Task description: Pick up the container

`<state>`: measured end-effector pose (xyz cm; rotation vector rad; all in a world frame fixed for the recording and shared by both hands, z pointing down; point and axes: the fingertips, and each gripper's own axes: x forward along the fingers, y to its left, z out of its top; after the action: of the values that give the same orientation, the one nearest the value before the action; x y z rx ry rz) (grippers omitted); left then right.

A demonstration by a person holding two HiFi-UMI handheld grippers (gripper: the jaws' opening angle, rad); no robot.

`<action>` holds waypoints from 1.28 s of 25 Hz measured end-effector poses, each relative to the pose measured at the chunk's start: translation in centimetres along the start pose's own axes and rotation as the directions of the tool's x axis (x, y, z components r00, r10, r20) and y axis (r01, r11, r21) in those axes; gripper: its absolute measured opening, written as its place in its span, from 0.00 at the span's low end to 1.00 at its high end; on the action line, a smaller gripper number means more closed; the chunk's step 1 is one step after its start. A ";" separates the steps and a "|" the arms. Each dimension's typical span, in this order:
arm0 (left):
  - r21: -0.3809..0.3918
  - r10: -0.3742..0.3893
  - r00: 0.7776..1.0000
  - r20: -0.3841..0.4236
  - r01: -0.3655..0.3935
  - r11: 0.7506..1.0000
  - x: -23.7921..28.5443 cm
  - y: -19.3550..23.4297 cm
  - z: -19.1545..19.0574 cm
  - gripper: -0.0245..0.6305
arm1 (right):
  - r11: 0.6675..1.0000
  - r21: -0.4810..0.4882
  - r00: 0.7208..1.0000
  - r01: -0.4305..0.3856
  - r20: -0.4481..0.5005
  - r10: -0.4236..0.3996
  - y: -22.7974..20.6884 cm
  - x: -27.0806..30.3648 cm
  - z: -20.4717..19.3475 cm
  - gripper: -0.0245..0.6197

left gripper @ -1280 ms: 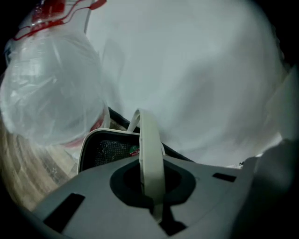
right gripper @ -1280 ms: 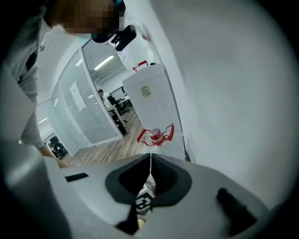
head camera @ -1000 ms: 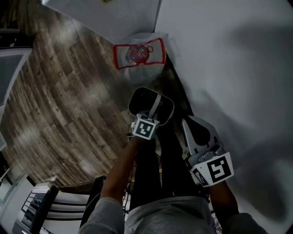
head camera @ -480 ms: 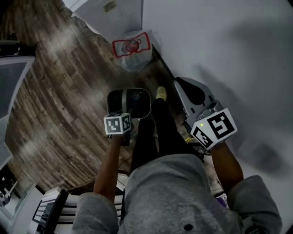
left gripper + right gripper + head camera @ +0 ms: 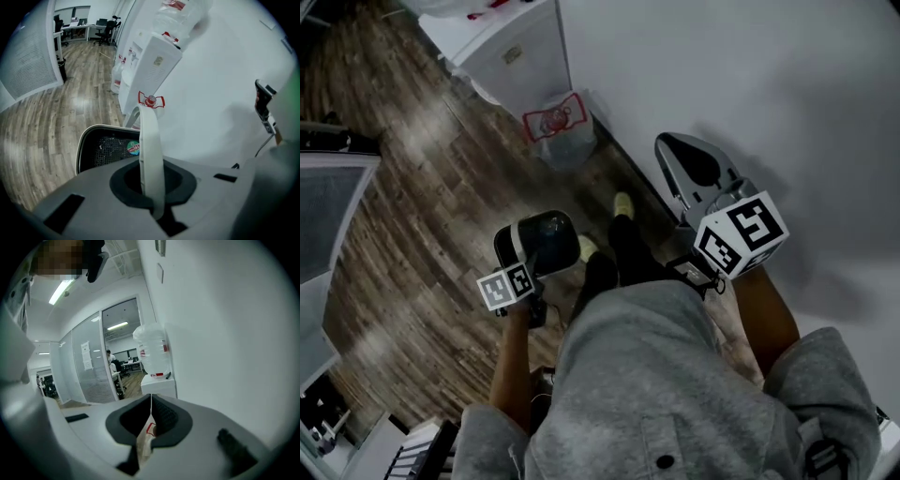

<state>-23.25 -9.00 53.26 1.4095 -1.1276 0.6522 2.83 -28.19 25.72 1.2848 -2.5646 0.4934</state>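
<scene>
The container [image 5: 547, 240] is a dark bin with a white rim and a white strap handle [image 5: 150, 140]. In the head view it hangs above the wood floor, left of the person's legs. My left gripper [image 5: 531, 264] is shut on that handle, and in the left gripper view [image 5: 151, 186] the strap runs up between the closed jaws, with the bin's mesh inside [image 5: 110, 149] below. My right gripper [image 5: 677, 152] is raised beside the white wall. Its jaws [image 5: 149, 428] are shut on a thin white sheet with a red mark [image 5: 146, 437].
A white water dispenser [image 5: 517, 58] stands against the wall [image 5: 750, 75], with its bottle [image 5: 153, 352] on top. A clear bag with red print [image 5: 559, 127] lies on the floor beside it. A glass partition [image 5: 328, 202] runs along the left.
Both grippers have risen a good way and the floor looks farther off. The container has come up with the left gripper, which has also swung left.
</scene>
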 end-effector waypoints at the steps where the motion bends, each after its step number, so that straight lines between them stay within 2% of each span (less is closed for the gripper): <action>1: -0.012 -0.002 1.000 0.006 0.002 1.000 -0.9 0.1 -0.2 0.06 | 1.000 -0.012 1.000 0.009 0.005 -0.009 0.2 -0.8 0.6 0.08; 5: -0.068 -0.004 0.999 0.039 0.006 0.998 -3.1 0.4 -0.3 0.06 | 0.998 -0.040 0.998 0.049 0.026 -0.048 0.2 -3.7 2.7 0.08; 10: -0.161 -0.015 0.997 0.079 0.027 0.987 -4.6 0.7 0.2 0.06 | 0.996 0.051 0.995 0.069 0.064 -0.073 -0.4 -6.1 4.3 0.08; 23: -0.183 -0.034 0.995 0.097 0.052 0.982 -4.4 -0.4 2.1 0.06 | 0.994 0.049 0.989 0.100 0.104 -0.105 -1.1 -5.8 6.3 0.08; 32: -0.178 -0.040 0.995 0.094 0.057 0.982 -3.4 -1.2 2.6 0.06 | 0.993 0.040 0.989 0.107 0.099 -0.111 -1.9 -5.0 5.8 0.08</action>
<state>-24.00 -10.78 49.24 1.3165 -1.1885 0.4435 7.00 -27.94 19.05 1.4890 -2.5592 0.4638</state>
